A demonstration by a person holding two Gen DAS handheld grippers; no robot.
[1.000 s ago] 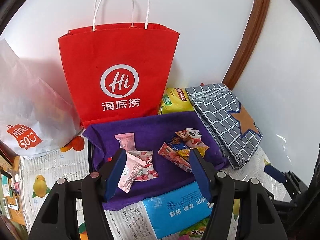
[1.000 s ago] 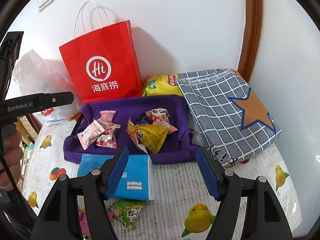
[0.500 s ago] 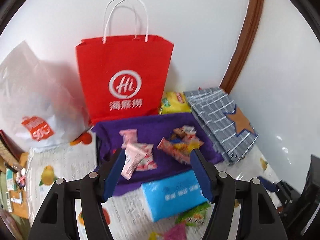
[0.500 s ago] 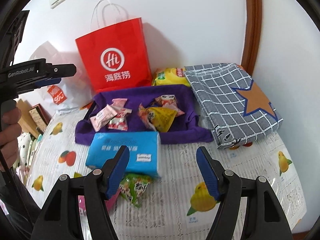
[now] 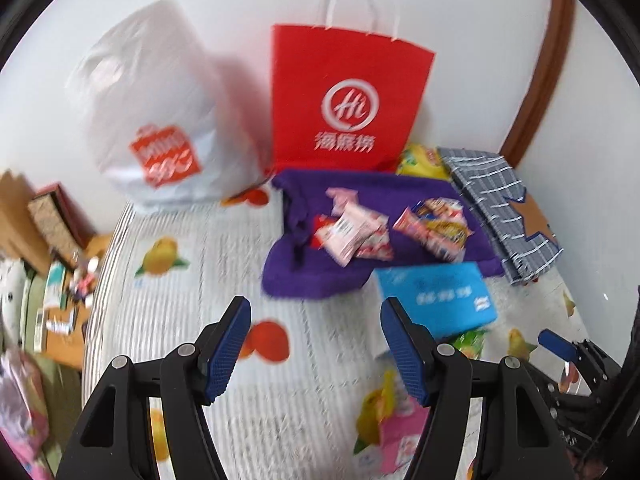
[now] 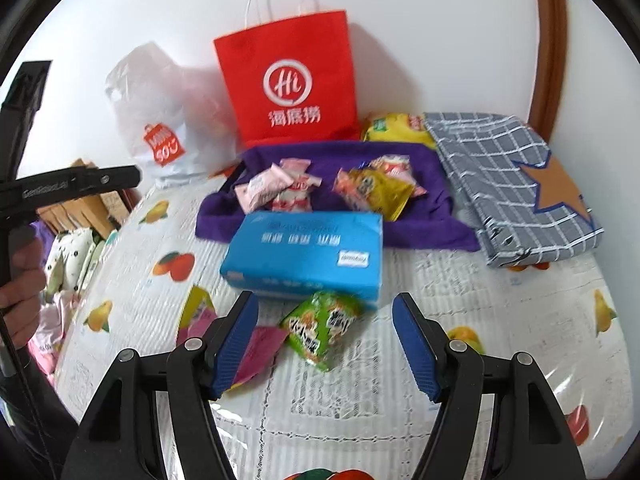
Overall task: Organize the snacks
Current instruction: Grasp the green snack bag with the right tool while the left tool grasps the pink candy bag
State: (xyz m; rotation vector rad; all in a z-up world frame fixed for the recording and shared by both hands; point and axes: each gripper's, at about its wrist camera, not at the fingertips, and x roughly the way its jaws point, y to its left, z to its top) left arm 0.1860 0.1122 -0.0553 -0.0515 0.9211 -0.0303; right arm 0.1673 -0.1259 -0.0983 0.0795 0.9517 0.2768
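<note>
A purple cloth tray [image 6: 432, 168] [image 5: 304, 276] holds pink snack packs [image 6: 276, 188] [image 5: 352, 232] on its left and red and yellow snack packs [image 6: 376, 188] [image 5: 436, 224] on its right. A green snack pack [image 6: 320, 328] [image 5: 472, 340] and a pink and yellow pack [image 6: 256, 348] [image 5: 400, 432] lie on the table in front of a blue tissue pack [image 6: 308, 252] [image 5: 436, 296]. My right gripper [image 6: 324, 344] is open and empty, just above the green pack. My left gripper [image 5: 316, 348] is open and empty, over bare tablecloth left of the tissue pack.
A red paper bag [image 6: 288, 80] and a white plastic bag [image 6: 160, 120] stand against the wall. A grey checked cloth bag [image 6: 516, 184] and a yellow pack [image 6: 392, 128] lie at the right. The table's left edge [image 5: 100, 280] drops to clutter.
Both grippers have pulled back from the purple tray and stay open. The left one has swung left. The green and pink packs have come into the right wrist view.
</note>
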